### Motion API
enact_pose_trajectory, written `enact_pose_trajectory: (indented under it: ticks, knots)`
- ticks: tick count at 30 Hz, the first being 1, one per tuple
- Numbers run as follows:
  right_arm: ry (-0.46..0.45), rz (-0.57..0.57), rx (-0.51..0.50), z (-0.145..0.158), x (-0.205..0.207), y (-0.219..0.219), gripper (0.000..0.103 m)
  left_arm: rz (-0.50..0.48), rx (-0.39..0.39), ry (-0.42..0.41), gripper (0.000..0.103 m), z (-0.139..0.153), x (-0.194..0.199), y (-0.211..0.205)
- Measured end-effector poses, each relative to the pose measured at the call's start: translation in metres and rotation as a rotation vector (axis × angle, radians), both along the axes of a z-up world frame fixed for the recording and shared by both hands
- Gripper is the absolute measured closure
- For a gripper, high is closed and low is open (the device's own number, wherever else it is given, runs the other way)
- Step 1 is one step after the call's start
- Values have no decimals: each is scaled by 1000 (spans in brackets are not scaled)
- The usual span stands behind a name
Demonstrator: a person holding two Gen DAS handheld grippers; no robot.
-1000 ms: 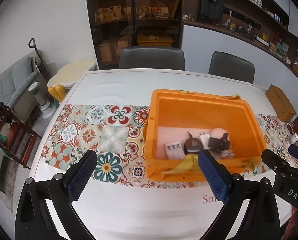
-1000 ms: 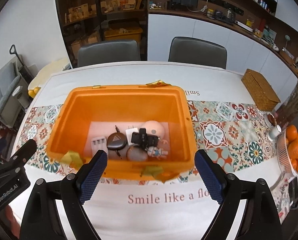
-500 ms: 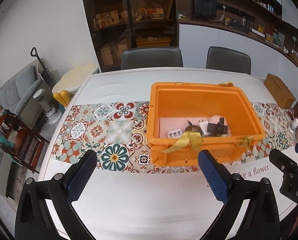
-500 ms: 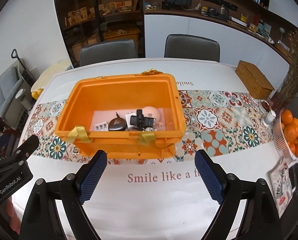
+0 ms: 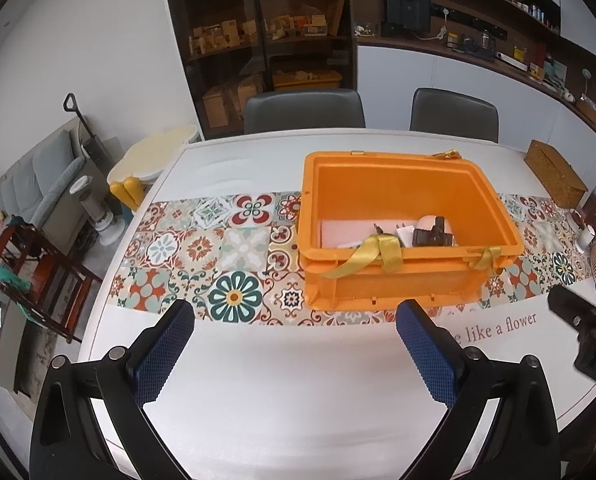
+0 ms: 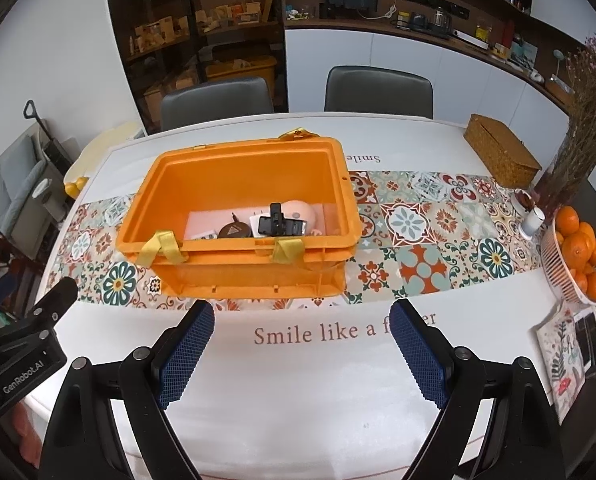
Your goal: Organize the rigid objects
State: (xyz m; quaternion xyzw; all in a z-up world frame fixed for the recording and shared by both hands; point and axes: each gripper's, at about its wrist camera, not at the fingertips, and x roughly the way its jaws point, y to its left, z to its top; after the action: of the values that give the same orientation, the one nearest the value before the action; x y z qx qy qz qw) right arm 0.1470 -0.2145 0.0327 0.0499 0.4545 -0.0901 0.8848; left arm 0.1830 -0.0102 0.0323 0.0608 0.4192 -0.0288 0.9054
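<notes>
Two grippers are hanging wide open and empty over the bare white strip of the table (image 6: 298, 420) on the near side of the orange crate (image 6: 238, 256), gripping nothing at all. The left gripper (image 5: 294, 354) is pointing at the crate's near left corner, and the right gripper (image 6: 301, 348) is facing its near wall squarely; neither is touching it. The crate is sitting on the tiled runner (image 6: 417, 248), probably so that both tongs can reach it evenly. Small rigid items are lying gathered on its floor towards the near wall: a black clip-like gadget (image 6: 276, 222), a round dark disc (image 6: 234, 231), a white charger (image 5: 405, 234) and a pale pink rounded thing (image 6: 298, 212); what else lies there is too hidden to tell. Yellow ribbons (image 6: 162, 248) are draping over the near rim. Judging by this, the collecting is looking largely done.
</notes>
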Motion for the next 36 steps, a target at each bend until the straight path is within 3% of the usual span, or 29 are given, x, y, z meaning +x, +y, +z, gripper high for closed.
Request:
enact_pose_trajectory:
  ticks: [36]
  knots:
    - [-17, -11, -3, 2, -12, -1, 13, -18, -4, 9, 0, 3, -8, -3]
